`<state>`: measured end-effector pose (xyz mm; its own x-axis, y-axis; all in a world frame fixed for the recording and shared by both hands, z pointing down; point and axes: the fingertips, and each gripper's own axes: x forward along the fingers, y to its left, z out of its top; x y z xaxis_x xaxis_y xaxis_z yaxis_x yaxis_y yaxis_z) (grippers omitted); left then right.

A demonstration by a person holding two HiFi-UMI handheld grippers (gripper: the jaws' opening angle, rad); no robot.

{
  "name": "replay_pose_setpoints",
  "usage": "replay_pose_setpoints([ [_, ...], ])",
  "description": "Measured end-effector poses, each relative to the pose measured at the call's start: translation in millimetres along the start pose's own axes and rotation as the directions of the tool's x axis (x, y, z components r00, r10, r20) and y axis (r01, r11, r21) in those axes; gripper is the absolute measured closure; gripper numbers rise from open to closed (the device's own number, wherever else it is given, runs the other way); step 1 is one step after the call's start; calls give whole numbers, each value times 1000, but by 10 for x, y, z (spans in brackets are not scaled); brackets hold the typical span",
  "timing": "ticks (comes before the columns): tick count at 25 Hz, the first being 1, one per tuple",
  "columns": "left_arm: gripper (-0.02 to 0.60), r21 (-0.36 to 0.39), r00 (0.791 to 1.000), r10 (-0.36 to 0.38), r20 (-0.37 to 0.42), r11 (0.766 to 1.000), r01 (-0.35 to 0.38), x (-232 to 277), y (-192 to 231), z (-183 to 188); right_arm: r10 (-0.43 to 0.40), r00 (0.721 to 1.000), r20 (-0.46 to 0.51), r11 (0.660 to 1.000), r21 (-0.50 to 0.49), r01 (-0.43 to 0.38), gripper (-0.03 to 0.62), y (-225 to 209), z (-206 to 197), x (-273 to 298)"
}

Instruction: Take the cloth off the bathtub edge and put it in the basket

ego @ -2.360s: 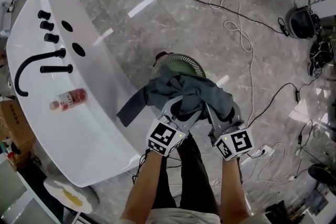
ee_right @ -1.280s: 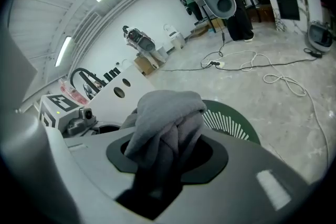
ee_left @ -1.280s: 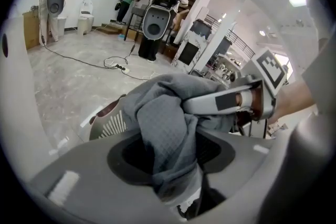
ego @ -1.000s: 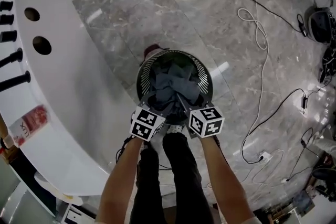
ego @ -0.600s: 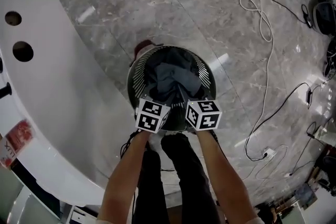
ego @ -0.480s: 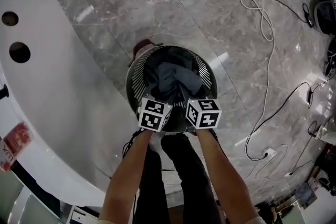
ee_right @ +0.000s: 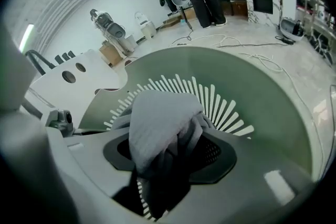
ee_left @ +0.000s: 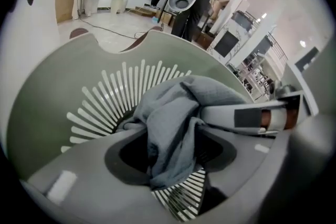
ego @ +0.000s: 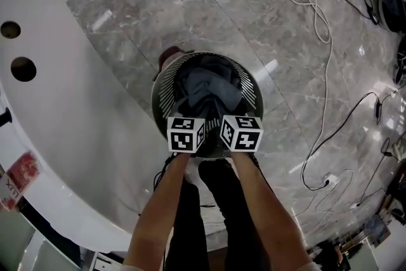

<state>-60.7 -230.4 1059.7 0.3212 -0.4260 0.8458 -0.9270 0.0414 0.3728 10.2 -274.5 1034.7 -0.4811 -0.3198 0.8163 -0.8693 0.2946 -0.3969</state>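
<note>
The grey cloth (ego: pixel 207 89) lies bunched inside the round slatted basket (ego: pixel 166 93) on the floor. Both grippers reach down into the basket from its near rim, marker cubes side by side. A fold of the cloth (ee_left: pixel 170 123) runs between the jaws of my left gripper (ee_left: pixel 168 150), which are opening, and the pads are still on it. Another fold of the cloth (ee_right: pixel 160 123) stands up between the jaws of my right gripper (ee_right: pixel 168 157), which are opening too. The left gripper (ego: pixel 190 118) and right gripper (ego: pixel 231 117) are a hand's width apart.
The white bathtub (ego: pixel 70 111) curves along the left, its edge bare, with two holes in its deck and a pink bottle (ego: pixel 14 174) inside. Cables (ego: pixel 317 22) trail over the marble floor to the right. The person's legs stand just below the basket.
The cloth, held up over the floor before, has been lowered into the basket. Over the last second the two grippers sank a little and drew closer together.
</note>
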Motion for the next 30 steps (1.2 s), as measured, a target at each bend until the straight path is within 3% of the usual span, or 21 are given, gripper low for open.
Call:
replay_pose_setpoints([
  [5,277,-39,1000,7,-21,999,-8,-195,-64,-56,-25,1000,-16,1000,-1,25,365,12,-48,-277],
  [14,268,-22,999,-27,19,999,27,-916,-321,159,-17,999,31,999,-49,18,362,457,115,-972],
  [19,268,18,997,-67,48,998,66,-1477,-495,198,-25,998,64,998,-61,29,362,782,86,-1438],
  [25,268,114,990,-121,76,987,111,-2193,-718,215,-31,993,110,998,-51,37,362,1190,-50,-2090],
  [30,268,164,985,-137,103,979,119,-3006,-909,210,-23,990,140,997,-68,33,362,1591,-99,-2790],
])
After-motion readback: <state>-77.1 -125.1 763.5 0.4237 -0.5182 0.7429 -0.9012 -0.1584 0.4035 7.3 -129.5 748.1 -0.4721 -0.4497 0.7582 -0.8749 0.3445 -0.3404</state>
